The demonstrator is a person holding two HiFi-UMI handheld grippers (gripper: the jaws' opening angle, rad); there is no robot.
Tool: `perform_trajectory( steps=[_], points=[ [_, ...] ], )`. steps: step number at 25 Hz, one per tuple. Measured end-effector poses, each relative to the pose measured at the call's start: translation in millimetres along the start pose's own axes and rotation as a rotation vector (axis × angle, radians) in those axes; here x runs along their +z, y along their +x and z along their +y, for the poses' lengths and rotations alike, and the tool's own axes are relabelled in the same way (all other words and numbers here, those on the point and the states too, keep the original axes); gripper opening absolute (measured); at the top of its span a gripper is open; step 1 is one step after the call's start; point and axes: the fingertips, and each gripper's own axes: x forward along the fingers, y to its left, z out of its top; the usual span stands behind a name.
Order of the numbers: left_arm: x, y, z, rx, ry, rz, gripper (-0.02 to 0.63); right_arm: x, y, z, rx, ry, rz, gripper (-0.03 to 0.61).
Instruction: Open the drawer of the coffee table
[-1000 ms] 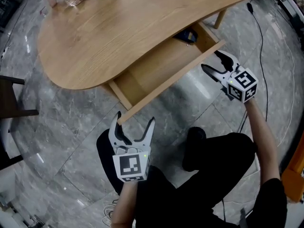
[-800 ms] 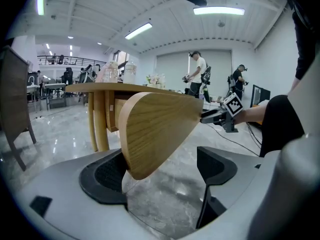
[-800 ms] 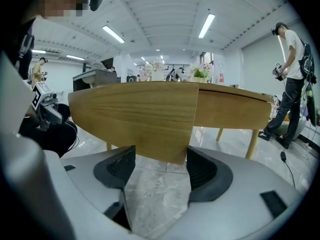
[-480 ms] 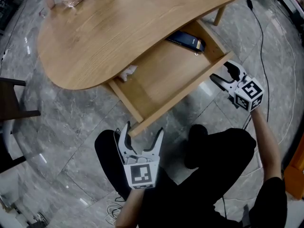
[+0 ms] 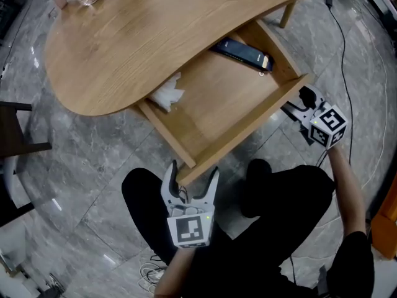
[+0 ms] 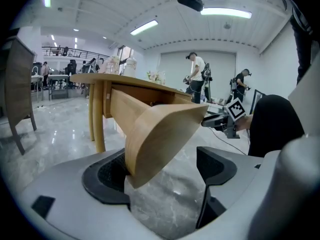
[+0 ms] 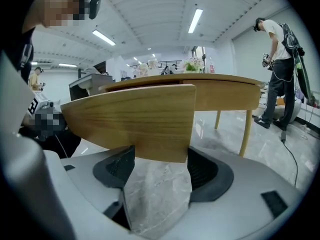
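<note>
Since last frame drawer (image 5: 217,98) slid further out from under desk (image 5: 142,36). Right gripper (image 5: 296,102) jaws clamp its right front corner. Left gripper (image 5: 193,169) jaws wide apart, left corner between them, touching one pad.

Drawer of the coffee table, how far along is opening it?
Done: the drawer is pulled well out, showing a dark handset and crumpled tissue. In hand: the right tongs clamp its front panel; the left tongs straddle the other end, open. Left: maybe more pull, then release.

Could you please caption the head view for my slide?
Left gripper and right gripper at front corners of the open drawer.
</note>
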Motion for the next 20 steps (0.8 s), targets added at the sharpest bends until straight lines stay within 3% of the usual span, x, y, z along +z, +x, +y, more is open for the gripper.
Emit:
perform_trajectory(
  steps=[4,14,20],
  points=[
    [11.9,11.2,-4.7,0.030,0.053,-0.057,0.430,-2.9,2.1,-3.0,-0.008,0.009,-0.008,0.288],
    [23.2,24.3,1.4,0.042,0.045,-0.071,0.407,0.1,5.3,-3.1,-0.007,0.013,-0.007,0.288],
    [46.5,21.1,12.0,0.082,0.070,-0.129,0.397,27.3,8.6,-4.7,-0.014,0.003,-0.075,0.288]
  ],
)
